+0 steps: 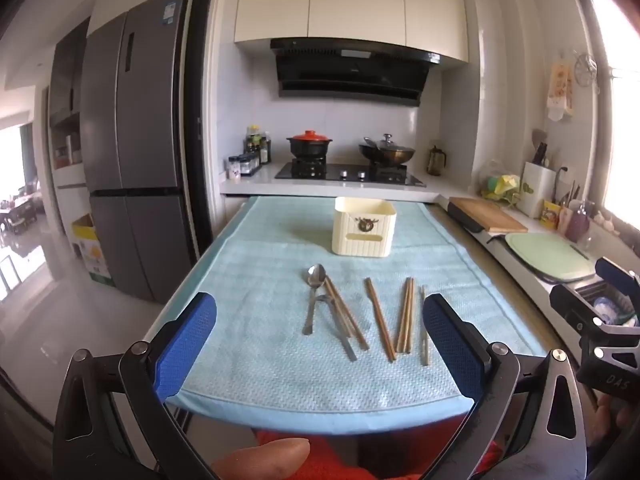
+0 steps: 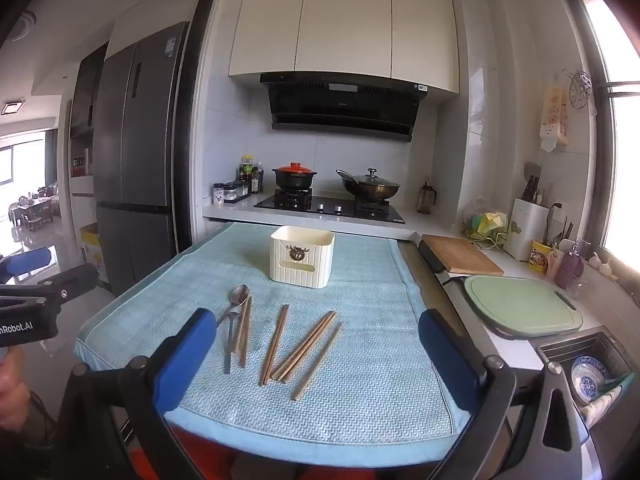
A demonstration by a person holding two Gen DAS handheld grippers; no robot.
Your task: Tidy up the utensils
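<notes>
A cream utensil holder (image 1: 363, 227) (image 2: 302, 256) stands upright at the far middle of a light blue towel (image 1: 280, 368) (image 2: 372, 380). In front of it lie two metal spoons (image 1: 315, 280) (image 2: 238, 298) and several wooden chopsticks (image 1: 379, 319) (image 2: 308, 346), spread side by side. My left gripper (image 1: 318, 344) is open and empty, above the towel's near edge. My right gripper (image 2: 316, 354) is open and empty, also near the front edge. Each gripper shows at the other view's side edge.
A stove with a red-lidded pot (image 1: 309, 145) and a wok (image 1: 386, 152) is behind the table. A wooden board (image 2: 460, 256), a green cutting board (image 2: 520, 304) and a sink with bowls (image 2: 588, 376) are on the right counter. A fridge (image 1: 132, 140) stands left.
</notes>
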